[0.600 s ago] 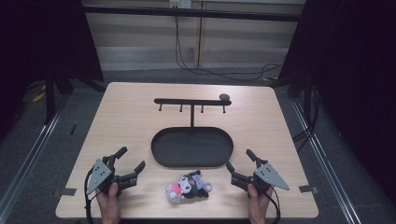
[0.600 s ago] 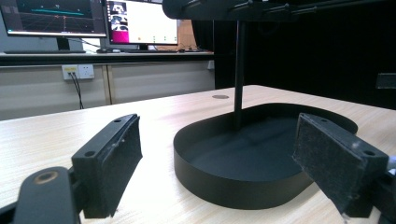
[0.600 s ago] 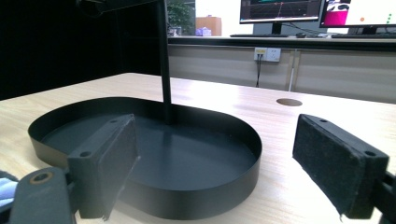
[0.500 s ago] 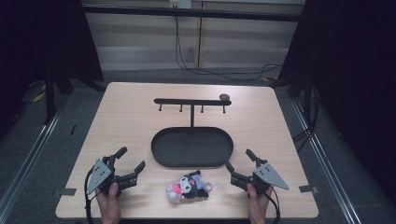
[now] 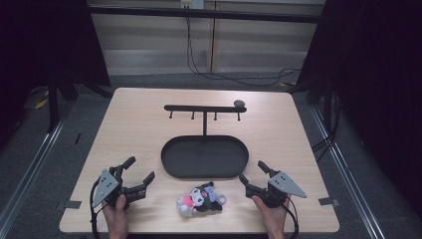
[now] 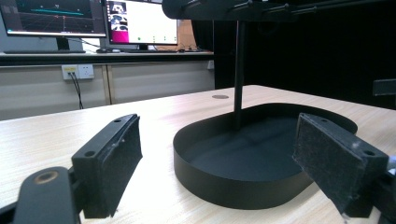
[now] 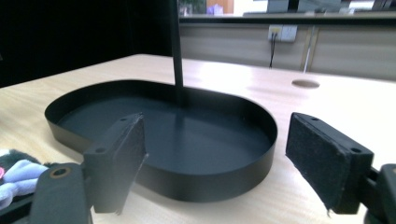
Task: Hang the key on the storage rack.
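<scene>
You are working at the wooden table (image 5: 139, 129), and the biggest thing on it is the black oval tray (image 5: 205, 157), with a post rising from its far side to a hook bar (image 5: 204, 108) overhead. Between your two hands, just short of the tray's near rim and apart from it, the small plush keychain toy (image 5: 200, 199) is lying on the bare wood. Your left gripper (image 5: 139, 172) is resting low to the toy's left, jaws spread wide and holding nothing; your right gripper (image 5: 251, 172) is sitting to its right, equally wide and equally empty.

The step in hand looks like picking up the toy, probably to hang it on the bar. Both grippers are aiming past it at the tray, so you are going to need to turn one inward first. Go for the soft body rather than the little ring, come down low, and close gently, since a light plush may skid on smooth wood.

In the right gripper view, the toy (image 7: 14, 175) is cut off at the left edge. The ring by the toy is too small to judge, and the bar's hooks are hard to make out from above.
</scene>
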Demonstrator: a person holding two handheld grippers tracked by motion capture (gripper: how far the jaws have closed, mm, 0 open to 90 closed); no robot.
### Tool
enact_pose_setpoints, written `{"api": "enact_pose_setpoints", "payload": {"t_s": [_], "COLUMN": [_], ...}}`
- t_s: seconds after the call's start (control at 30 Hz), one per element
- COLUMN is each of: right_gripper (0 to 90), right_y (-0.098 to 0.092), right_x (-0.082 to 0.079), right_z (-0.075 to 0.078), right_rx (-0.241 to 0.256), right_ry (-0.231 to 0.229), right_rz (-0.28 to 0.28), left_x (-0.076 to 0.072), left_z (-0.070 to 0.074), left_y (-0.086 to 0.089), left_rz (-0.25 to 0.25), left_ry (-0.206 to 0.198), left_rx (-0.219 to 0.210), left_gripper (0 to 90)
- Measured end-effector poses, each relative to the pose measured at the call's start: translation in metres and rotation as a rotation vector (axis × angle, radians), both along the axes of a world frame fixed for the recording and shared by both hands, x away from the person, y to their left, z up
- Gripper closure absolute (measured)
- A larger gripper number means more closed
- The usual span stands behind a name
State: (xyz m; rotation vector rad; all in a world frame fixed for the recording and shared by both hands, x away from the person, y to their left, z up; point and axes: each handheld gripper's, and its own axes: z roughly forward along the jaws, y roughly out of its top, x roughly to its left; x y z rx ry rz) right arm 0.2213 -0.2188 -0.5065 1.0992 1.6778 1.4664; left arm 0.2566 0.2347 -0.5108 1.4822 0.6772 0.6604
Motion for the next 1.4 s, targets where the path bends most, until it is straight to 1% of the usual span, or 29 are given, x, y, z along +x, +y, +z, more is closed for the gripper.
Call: {"api": "enact_pose_setpoints", "payload": {"t_s": [0.07, 0.1, 0.13, 0.17, 0.2, 0.23, 0.27, 0.4, 0.47, 0.5, 0.53, 0.57, 0.63, 0.67, 0.7, 0.73, 0.77, 0.8, 0.87, 0.93, 0.97, 1.07, 1.13, 1.17, 1.2, 1.23, 1.3, 1.33, 1.4], "right_gripper": [26.0, 27.3, 28.3, 28.3, 34.8, 34.8, 35.3, 39.4, 42.8, 43.1, 45.6, 46.5, 46.7, 47.2, 48.0, 45.8, 45.8, 45.7, 45.6, 44.9, 44.9, 47.2, 47.6, 47.6, 48.9, 48.9, 46.0, 43.1, 42.6], "right_y": [0.001, 0.001, 0.002, 0.002, 0.003, 0.003, 0.005, 0.007, 0.009, 0.012, 0.016, 0.016, 0.018, 0.019, 0.022, 0.024, 0.024, 0.027, 0.028, 0.032, 0.032, 0.036, 0.037, 0.037, 0.037, 0.037, 0.036, 0.036, 0.034], "right_x": [0.000, -0.001, 0.000, 0.000, 0.000, 0.000, 0.000, -0.001, -0.001, -0.001, -0.002, -0.002, -0.001, 0.000, 0.001, 0.002, 0.002, 0.004, 0.004, 0.009, 0.009, 0.013, 0.016, 0.016, 0.017, 0.017, 0.019, 0.020, 0.022], "right_z": [0.001, 0.002, 0.003, 0.003, 0.004, 0.004, 0.006, 0.008, 0.009, 0.008, 0.007, 0.006, 0.005, 0.006, 0.007, 0.008, 0.008, 0.010, 0.011, 0.016, 0.016, 0.024, 0.027, 0.027, 0.030, 0.030, 0.033, 0.035, 0.037], "right_rx": [-0.005, -0.008, 0.000, 0.000, -0.001, -0.001, -0.007, -0.021, -0.017, -0.024, -0.057, -0.055, -0.049, -0.057, -0.081, -0.099, -0.099, -0.102, -0.104, -0.118, -0.118, -0.147, -0.155, -0.155, -0.181, -0.181, -0.210, -0.226, -0.228], "right_ry": [0.041, 0.045, 0.075, 0.075, 0.106, 0.106, 0.131, 0.147, 0.166, 0.171, 0.180, 0.183, 0.195, 0.201, 0.225, 0.224, 0.224, 0.243, 0.247, 0.281, 0.281, 0.313, 0.345, 0.345, 0.368, 0.368, 0.403, 0.406, 0.413], "right_rz": [0.014, 0.010, 0.021, 0.021, 0.050, 0.050, 0.060, 0.078, 0.123, 0.137, 0.141, 0.148, 0.160, 0.167, 0.185, 0.192, 0.192, 0.217, 0.226, 0.265, 0.265, 0.295, 0.306, 0.306, 0.304, 0.304, 0.307, 0.297, 0.288], "left_x": [0.000, 0.000, 0.000, 0.000, 0.000, 0.000, 0.000, 0.000, 0.000, 0.000, 0.000, 0.000, 0.000, 0.000, 0.000, 0.000, 0.000, 0.000, 0.000, 0.000, 0.000, 0.000, 0.000, 0.000, 0.000, 0.000, 0.000, 0.000, 0.000], "left_z": [0.000, 0.000, 0.000, 0.000, 0.000, 0.000, 0.000, 0.000, 0.000, 0.000, 0.000, 0.000, 0.000, 0.000, 0.000, 0.000, 0.000, 0.000, 0.000, 0.000, 0.000, 0.000, 0.000, 0.000, 0.000, 0.000, 0.000, 0.000, 0.000], "left_y": [0.000, 0.000, 0.000, 0.000, 0.000, 0.000, 0.000, 0.000, 0.000, 0.000, 0.000, 0.000, 0.000, 0.000, 0.000, 0.000, 0.000, 0.000, 0.000, 0.000, 0.000, 0.000, 0.000, 0.000, 0.000, 0.000, 0.000, 0.000, 0.000], "left_rz": [0.000, 0.000, 0.000, 0.000, 0.000, 0.000, 0.000, 0.000, 0.000, 0.000, 0.000, 0.000, 0.000, 0.000, 0.000, 0.000, 0.000, 0.000, 0.000, 0.000, 0.000, 0.000, 0.000, 0.000, 0.000, 0.000, 0.000, 0.000, 0.000], "left_ry": [0.000, 0.000, 0.000, 0.000, 0.000, 0.000, 0.000, 0.000, 0.000, 0.000, 0.000, 0.000, 0.000, 0.000, 0.000, 0.000, 0.000, 0.000, 0.000, 0.000, 0.000, 0.000, 0.000, 0.000, 0.000, 0.000, 0.000, 0.000, 0.000], "left_rx": [0.000, 0.000, 0.000, 0.000, 0.000, 0.000, 0.000, 0.000, 0.000, 0.000, 0.000, 0.000, 0.001, 0.000, 0.000, 0.001, 0.001, 0.000, 0.000, 0.000, 0.000, 0.000, 0.000, 0.000, 0.000, 0.000, 0.000, 0.000, 0.000], "left_gripper": [15.1, 15.1, 15.1, 15.1, 15.1, 15.2, 15.2, 15.2, 15.2, 15.1, 15.1, 15.2, 15.2, 15.2, 15.2, 15.2, 15.1, 15.2, 15.2, 15.1, 15.2, 15.2, 15.1, 15.2, 15.2, 15.2, 15.2, 15.2, 15.1]}}
